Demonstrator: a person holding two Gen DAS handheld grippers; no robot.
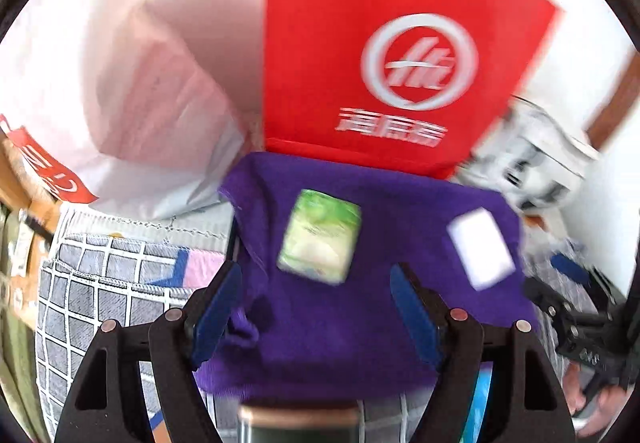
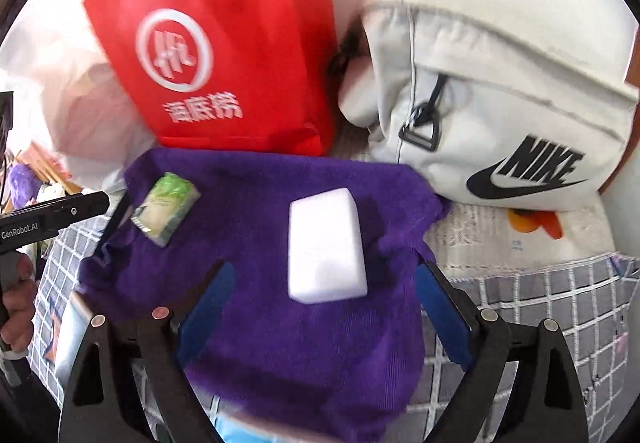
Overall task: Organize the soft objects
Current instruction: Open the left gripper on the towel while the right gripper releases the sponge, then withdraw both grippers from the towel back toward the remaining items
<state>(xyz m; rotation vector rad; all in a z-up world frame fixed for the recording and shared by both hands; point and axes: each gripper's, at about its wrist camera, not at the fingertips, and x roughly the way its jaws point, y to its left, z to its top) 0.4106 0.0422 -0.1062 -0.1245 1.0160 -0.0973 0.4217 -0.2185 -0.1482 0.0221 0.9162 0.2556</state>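
A purple towel [image 1: 340, 315] lies spread over a checked bedcover; it also shows in the right wrist view [image 2: 280, 331]. On it lie a green tissue pack [image 1: 320, 237], seen in the right wrist view at the towel's left [image 2: 166, 209], and a white sponge block [image 1: 480, 247], central in the right wrist view [image 2: 326, 247]. My left gripper [image 1: 316, 283] is open, just short of the tissue pack. My right gripper [image 2: 324, 291] is open, its blue pads [image 2: 206, 303] either side of the sponge's near end, not touching it.
A red bag with a white logo [image 1: 400, 43] stands behind the towel, also in the right wrist view [image 2: 212, 43]. A white Nike bag [image 2: 500, 103] lies at the right. A pale plastic bag [image 1: 120, 63] is at the left. The checked bedcover [image 1: 100, 283] surrounds the towel.
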